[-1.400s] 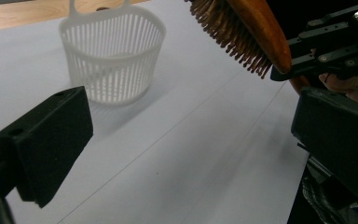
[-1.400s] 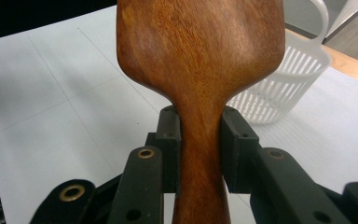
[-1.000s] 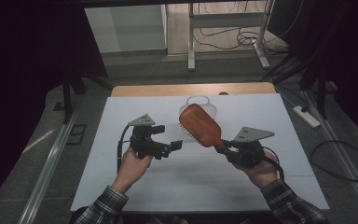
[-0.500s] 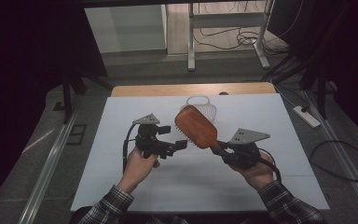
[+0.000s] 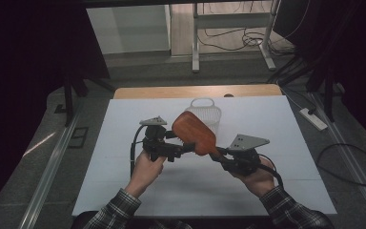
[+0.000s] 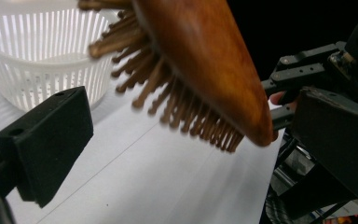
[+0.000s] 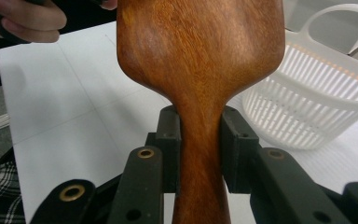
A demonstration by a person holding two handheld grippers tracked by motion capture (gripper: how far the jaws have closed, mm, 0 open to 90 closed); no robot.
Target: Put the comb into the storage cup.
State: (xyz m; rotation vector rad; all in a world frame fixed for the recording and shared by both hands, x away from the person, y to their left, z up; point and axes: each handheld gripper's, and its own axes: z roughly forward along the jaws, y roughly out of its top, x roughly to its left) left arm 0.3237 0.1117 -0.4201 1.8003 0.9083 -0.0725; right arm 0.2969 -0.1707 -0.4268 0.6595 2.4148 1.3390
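Swung left toward the spread left gripper (image 5: pixel 187 147) now: brown wooden paddle hairbrush (image 5: pixel 195 132), handle pinched by the right gripper (image 7: pixel 199 151) (white slotted plastic basket (image 5: pixel 204 114) behind). Looks like a handover.

White-topped table (image 5: pixel 124 191); white slatted basket (image 5: pixel 205 114) standing at far middle.

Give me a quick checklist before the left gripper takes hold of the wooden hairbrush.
1. Right gripper shut on hairbrush handle: ok.
2. Left gripper jaws open, wide apart in its own view: ok.
3. Brush head between the left jaws: not ok, it sits above and beyond them.
4. Bristles facing down toward the table: ok.
5. White basket upright, apart from the brush: ok.
6. Basket empty: cannot tell.
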